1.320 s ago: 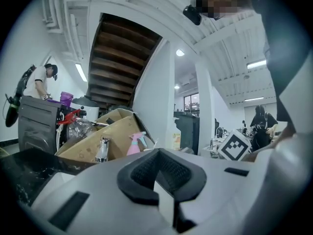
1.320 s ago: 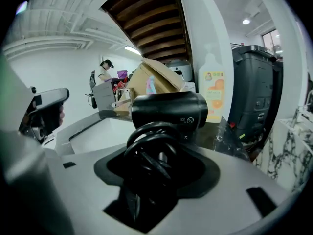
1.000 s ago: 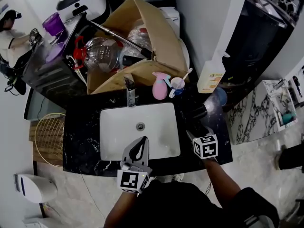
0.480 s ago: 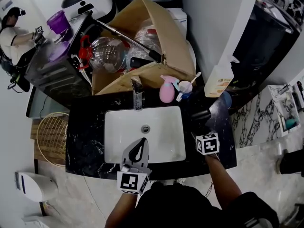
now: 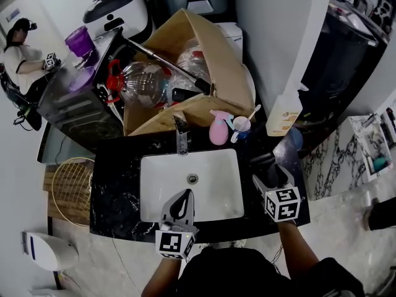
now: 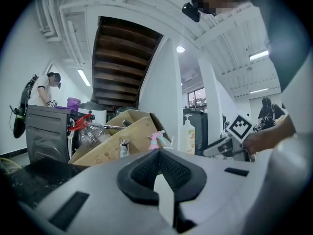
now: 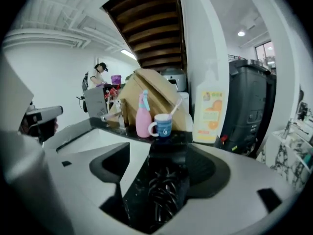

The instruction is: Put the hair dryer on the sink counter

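The black hair dryer point(image 5: 265, 160) lies on the black marble sink counter point(image 5: 117, 184), right of the white basin point(image 5: 185, 166). My right gripper point(image 5: 274, 174) is right behind it, jaws opening wide. In the right gripper view the hair dryer point(image 7: 168, 154) and its coiled cord point(image 7: 164, 192) rest on the counter between the spread jaws of the right gripper point(image 7: 160, 166), with a gap at the left pad. My left gripper point(image 5: 184, 195) hovers over the basin's front rim. In its own view the left gripper point(image 6: 157, 161) is shut, with nothing in it.
Behind the basin stand a faucet point(image 5: 180, 138), a pink spray bottle point(image 5: 218, 130), a blue mug point(image 5: 240, 127) with a toothbrush and a soap bottle point(image 5: 283, 113). A cardboard box point(image 5: 204, 48) of clutter sits beyond. A wire basket point(image 5: 68, 181) is on the floor at left.
My right gripper has drawn back toward the counter's front edge and its jaws have spread off the hair dryer, which stays on the counter. The left gripper has hardly moved.
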Motion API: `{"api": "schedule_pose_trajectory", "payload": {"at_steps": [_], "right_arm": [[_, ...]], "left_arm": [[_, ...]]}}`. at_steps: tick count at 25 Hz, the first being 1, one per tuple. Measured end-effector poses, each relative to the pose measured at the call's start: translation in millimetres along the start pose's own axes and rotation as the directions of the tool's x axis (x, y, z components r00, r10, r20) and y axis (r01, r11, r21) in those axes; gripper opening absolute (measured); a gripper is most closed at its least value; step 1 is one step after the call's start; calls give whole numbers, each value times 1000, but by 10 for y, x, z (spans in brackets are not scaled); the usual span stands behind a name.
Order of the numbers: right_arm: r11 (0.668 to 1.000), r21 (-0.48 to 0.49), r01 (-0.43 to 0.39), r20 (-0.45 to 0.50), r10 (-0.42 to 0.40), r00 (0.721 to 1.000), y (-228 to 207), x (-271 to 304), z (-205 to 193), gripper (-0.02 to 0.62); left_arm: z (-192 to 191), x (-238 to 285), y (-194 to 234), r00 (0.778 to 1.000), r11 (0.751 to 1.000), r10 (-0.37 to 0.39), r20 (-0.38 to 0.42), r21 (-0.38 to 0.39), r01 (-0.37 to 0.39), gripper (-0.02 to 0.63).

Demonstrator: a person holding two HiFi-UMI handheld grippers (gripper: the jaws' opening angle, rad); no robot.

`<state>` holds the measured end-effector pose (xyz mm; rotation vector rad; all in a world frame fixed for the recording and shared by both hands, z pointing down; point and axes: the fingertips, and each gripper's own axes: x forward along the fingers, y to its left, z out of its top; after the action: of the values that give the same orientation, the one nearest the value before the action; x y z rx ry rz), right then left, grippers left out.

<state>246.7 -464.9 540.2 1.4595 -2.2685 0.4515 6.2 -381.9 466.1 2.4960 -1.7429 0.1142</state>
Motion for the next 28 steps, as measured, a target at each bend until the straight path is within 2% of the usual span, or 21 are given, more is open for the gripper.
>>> {"api": "schedule_pose_trajectory", "payload": {"at_steps": [6,10,15,21,24,28], "right_arm": [[993,-113,-30,199,53,979,334,-413,837,334],[981,-186,-53,279,105,955,580,-646,1140,313],[966,-252,-58,384,154,911,857,-867,1304,257],[959,-267,-97,470,217,855,1140,-1022,1354,132],[960,-260,-102,486,222,845,1226,-1035,1335,84],[965,-223,-137,479,231,847,1274,-1026,1280,16]], "left_arm": [[179,-29,-16,998,1000,-15,54,-15,16,-6],[276,-91,-33,997,999,-26,70,-20,28,-6],[345,-144,-10,996,1000,-12,92,-9,13,-6],[352,-195,-7,997,1000,-4,73,-5,4,-6],[379,-232,7,997,1000,-2,77,-5,2,-6],[390,-281,30,997,1000,2,81,-2,-2,-6]]}}
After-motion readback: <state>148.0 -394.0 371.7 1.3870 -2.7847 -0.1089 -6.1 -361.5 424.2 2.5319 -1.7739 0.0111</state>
